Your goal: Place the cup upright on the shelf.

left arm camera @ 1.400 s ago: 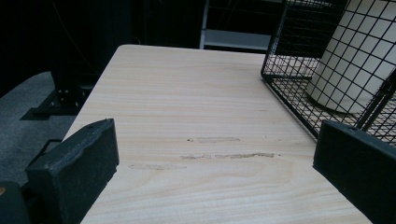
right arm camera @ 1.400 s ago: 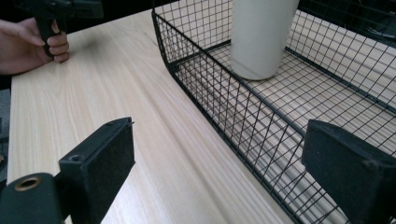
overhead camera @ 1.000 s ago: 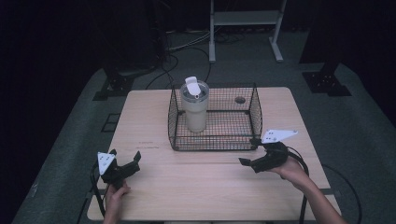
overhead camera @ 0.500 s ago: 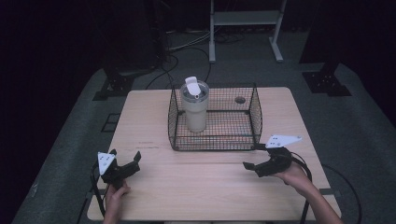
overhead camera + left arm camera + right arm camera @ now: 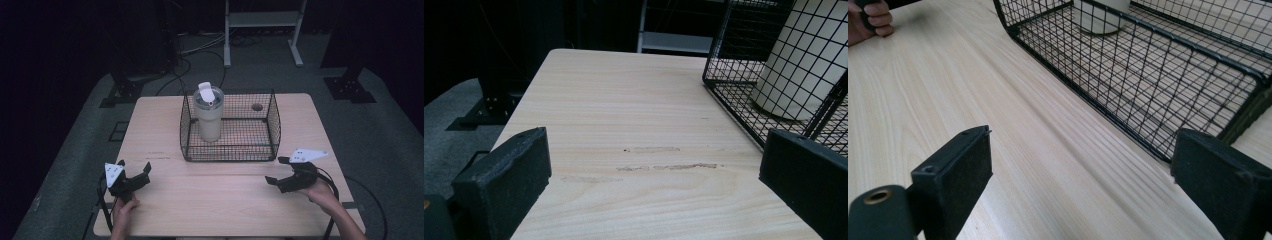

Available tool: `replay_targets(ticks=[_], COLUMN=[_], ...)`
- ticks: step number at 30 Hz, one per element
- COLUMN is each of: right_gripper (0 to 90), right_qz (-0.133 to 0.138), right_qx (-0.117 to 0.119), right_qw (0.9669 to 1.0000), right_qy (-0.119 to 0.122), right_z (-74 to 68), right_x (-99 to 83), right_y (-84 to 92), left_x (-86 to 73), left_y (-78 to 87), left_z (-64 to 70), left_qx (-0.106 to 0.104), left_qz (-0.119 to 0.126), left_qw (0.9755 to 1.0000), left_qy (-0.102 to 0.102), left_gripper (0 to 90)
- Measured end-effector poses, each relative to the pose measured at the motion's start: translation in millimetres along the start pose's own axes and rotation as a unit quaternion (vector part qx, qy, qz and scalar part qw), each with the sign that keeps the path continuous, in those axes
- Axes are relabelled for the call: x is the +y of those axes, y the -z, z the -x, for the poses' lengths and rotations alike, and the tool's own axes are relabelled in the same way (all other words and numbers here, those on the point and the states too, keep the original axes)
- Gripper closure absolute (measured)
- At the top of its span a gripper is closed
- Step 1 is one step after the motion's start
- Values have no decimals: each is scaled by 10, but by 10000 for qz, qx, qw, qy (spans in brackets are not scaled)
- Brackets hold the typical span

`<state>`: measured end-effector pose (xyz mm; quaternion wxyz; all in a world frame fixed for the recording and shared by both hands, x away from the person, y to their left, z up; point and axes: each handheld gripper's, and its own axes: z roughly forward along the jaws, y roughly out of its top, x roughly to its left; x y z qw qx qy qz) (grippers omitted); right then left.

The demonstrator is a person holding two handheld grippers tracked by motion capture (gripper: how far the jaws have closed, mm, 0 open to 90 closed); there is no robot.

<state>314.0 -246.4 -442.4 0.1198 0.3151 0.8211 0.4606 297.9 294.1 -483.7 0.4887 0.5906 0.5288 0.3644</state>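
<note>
A black wire basket [image 5: 270,131] stands on the wooden table [image 5: 160,125] at the middle back. Inside its left part a cream tumbler [image 5: 208,120] with a flip lid stands upright; it also appears as the tumbler [image 5: 804,65] behind the mesh in the left gripper view. My left gripper [image 5: 134,172] rests near the table's front left, open, with nothing between its jaws. My right gripper [image 5: 277,171] sits low at the front right, just in front of the basket's right corner [image 5: 1248,115], open and empty too.
A small round hole [image 5: 257,107] lies in the tabletop behind the basket. Faint scuff marks [image 5: 659,157] cross the wood ahead of the left gripper. A person's hand [image 5: 870,20] holding the other gripper shows far off. Dark stands and cables surround the table on the floor.
My right gripper has dropped lower and drawn slightly back toward the front edge. The left gripper, basket and tumbler have stayed still.
</note>
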Motion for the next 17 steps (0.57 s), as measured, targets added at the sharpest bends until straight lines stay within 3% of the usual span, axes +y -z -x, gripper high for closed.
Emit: replay_targets(ticks=[12,17], right_gripper=[89,88], right_qz=[-4,272], right_qx=[-175,-312], right_qw=[9998,9991], right_qy=[-98,-117], right_z=[6,-42], right_x=[-210,-326], right_y=[58,96], left_x=[-1,-1], left_y=[-1,0], left_z=[6,1], left_qx=[9,23], left_qz=[7,-1], left_qw=[10000,10000], left_qy=[7,25], left_gripper=[0,0])
